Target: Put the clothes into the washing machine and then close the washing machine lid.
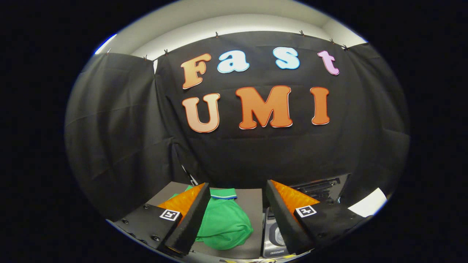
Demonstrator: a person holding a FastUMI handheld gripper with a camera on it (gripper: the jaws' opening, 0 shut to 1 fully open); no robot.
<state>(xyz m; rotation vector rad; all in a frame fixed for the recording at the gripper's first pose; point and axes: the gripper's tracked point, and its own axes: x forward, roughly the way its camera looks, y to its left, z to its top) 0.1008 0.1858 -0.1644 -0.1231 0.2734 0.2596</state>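
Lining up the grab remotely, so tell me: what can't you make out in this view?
- Green shirt: its left side is hidden behind one finger.
- Washing machine: mostly hidden behind the other finger; lid state unclear.
- White sheet: cut off by the view's edge.
- Gripper: open above the shirt; touching or not is unclear.

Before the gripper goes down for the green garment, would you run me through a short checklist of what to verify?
1. Gripper open: ok, fingers spread wide with nothing between the pads.
2. Green garment lined up: ok, it lies between and just ahead of the fingers.
3. Garment free to lift: ok, it sits loose on the grey mat, nothing on top.
4. Washing machine beside the mat: ok, partly behind one finger.
5. Machine lid open: cannot tell.
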